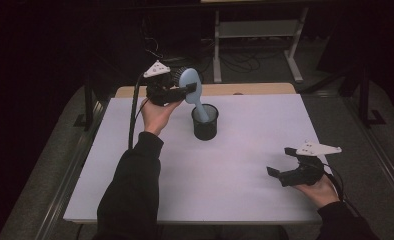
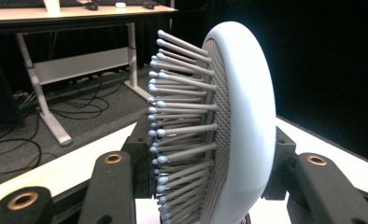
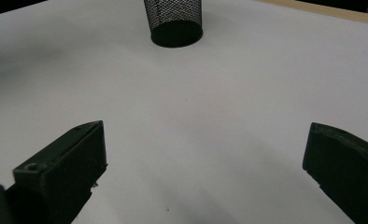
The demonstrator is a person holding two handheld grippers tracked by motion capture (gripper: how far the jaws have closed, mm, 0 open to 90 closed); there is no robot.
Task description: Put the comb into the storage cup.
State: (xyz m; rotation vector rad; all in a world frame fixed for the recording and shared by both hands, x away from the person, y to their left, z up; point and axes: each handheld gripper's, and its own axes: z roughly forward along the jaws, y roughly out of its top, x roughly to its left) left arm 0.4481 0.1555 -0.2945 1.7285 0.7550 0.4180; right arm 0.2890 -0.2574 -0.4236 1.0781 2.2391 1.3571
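High view. The left gripper [image 1: 185,91] hangs over the far left part of the counter [image 1: 150,185], its jaws closed on the head of a pale blue hairbrush [image 1: 191,86]. The brush stands tilted, head up, with its handle reaching down into a black mesh cup [image 1: 205,122] that sits near the middle of the counter's far half. Whether the handle tip rests on the cup's floor cannot be told. The right gripper [image 1: 281,163] rests low near the near right corner, jaws spread wide and empty, well apart from the cup.

Left gripper view. The jaws clamp the brush head [image 2: 240,116] from both sides: one against the smooth back, the other on the bristle side. The bristles [image 2: 177,107] point to the left of this view. A desk frame [image 2: 42,88] and loose cables [image 2: 79,105] lie on the floor beyond the counter's far edge.

Right gripper view. Both jaws stand far apart over bare counter, nothing between them. The mesh cup [image 3: 173,21] stands ahead, toward the far edge.

Step in hand, as judged: placing the brush handle-first into the cup. The next move calls for lowering the handle until it bottoms out, then opening the left gripper slowly so that the heavy head settles against the rim without tipping the light cup. The right gripper is free to steady the cup if required.
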